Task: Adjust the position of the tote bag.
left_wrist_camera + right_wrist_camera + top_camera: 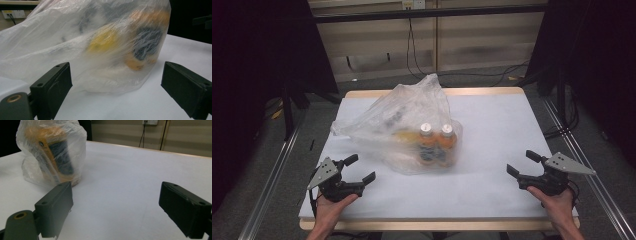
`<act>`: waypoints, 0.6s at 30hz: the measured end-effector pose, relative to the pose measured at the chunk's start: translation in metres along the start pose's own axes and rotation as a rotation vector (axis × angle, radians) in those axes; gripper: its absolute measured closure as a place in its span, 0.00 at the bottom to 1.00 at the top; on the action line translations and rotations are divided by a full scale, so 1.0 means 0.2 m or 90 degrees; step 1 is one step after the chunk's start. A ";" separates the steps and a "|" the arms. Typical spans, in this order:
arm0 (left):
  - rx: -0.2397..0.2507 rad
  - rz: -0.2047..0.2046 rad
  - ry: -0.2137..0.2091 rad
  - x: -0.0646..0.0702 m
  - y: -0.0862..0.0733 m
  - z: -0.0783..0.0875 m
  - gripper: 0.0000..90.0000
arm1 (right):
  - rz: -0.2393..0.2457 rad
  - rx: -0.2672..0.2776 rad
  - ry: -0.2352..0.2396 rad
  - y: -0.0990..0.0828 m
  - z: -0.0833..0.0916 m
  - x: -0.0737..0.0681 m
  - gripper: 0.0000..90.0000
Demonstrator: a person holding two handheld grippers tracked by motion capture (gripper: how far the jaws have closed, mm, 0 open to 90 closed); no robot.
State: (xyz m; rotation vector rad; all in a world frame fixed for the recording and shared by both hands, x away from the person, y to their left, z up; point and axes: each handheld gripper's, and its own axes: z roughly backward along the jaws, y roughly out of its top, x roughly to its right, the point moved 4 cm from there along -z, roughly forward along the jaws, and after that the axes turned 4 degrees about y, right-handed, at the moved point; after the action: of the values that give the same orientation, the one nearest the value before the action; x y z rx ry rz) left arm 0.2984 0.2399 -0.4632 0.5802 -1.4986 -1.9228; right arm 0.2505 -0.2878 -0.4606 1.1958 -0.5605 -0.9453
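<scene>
Approach stage: both grippers, left gripper at seven o'clock and right gripper at four, gape empty beside the crinkled clear plastic bag of orange bottles; next, I judge, pinch its film.

The clear plastic bag blurs its contents: behind the two orange bottles, a yellowish item and dark shapes cannot be identified. In the left gripper view the bag's top is cut off.

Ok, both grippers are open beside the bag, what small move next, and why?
Probably ease the left gripper forward to the plastic bag. Its jaws stand open and empty, already facing the bag's near side, while the right gripper sits farther off on the table.
</scene>
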 end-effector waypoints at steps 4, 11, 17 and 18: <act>-0.003 0.009 -0.002 0.00 0.00 -0.01 0.14 | 0.000 -0.010 0.010 0.00 -0.01 -0.01 0.15; -0.017 0.027 -0.040 0.01 0.00 -0.04 0.25 | 0.004 -0.037 0.022 -0.01 -0.03 -0.03 0.20; -0.024 0.041 -0.050 0.03 0.01 -0.07 0.30 | -0.002 -0.053 0.061 0.00 -0.05 -0.06 0.27; -0.028 0.047 -0.056 0.04 0.01 -0.07 0.30 | -0.003 -0.056 0.065 0.00 -0.06 -0.06 0.27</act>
State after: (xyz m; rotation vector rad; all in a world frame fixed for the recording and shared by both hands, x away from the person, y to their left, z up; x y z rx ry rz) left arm 0.3038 0.2241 -0.4641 0.4212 -1.5066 -1.9411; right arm 0.2527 -0.2708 -0.4634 1.1606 -0.4306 -0.8979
